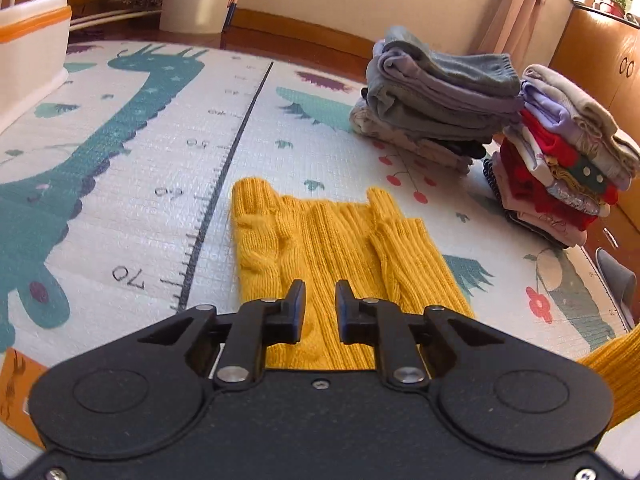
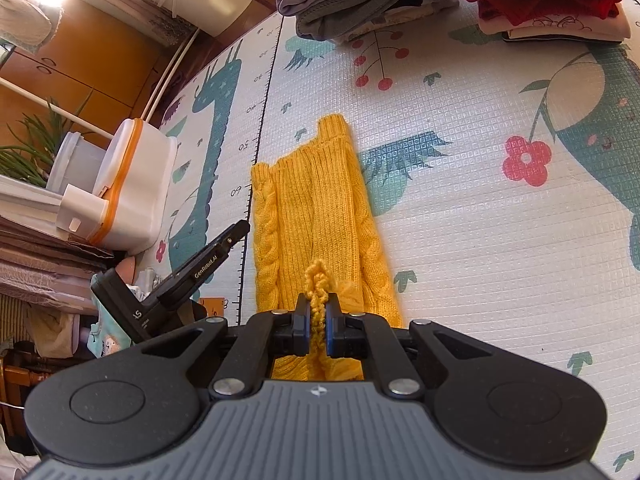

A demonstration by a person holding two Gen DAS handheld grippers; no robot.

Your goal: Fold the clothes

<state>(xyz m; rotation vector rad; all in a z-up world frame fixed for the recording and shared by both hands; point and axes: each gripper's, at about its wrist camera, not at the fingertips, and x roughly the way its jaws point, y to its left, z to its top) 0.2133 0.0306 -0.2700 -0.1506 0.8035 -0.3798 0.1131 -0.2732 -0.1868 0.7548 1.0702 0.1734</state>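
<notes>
A yellow cable-knit sweater [image 1: 332, 248] lies flat on the play mat [image 1: 140, 184], sleeves folded inward. My left gripper [image 1: 320, 300] is open and empty, hovering just above the sweater's near end. In the right wrist view the sweater [image 2: 316, 208] stretches away from me, and my right gripper [image 2: 318, 312] is shut on a bunched edge of its near end, lifting it a little. The left gripper [image 2: 224, 244] shows there at the left of the sweater. A lifted yellow strip [image 1: 612, 368] shows at the right edge of the left wrist view.
Two stacks of folded clothes stand at the far right of the mat: a grey one [image 1: 436, 100] and a red and mixed one [image 1: 560, 168]. A white box with an orange band [image 2: 128, 192] sits at the mat's left. Wooden cabinets [image 1: 600, 52] line the right side.
</notes>
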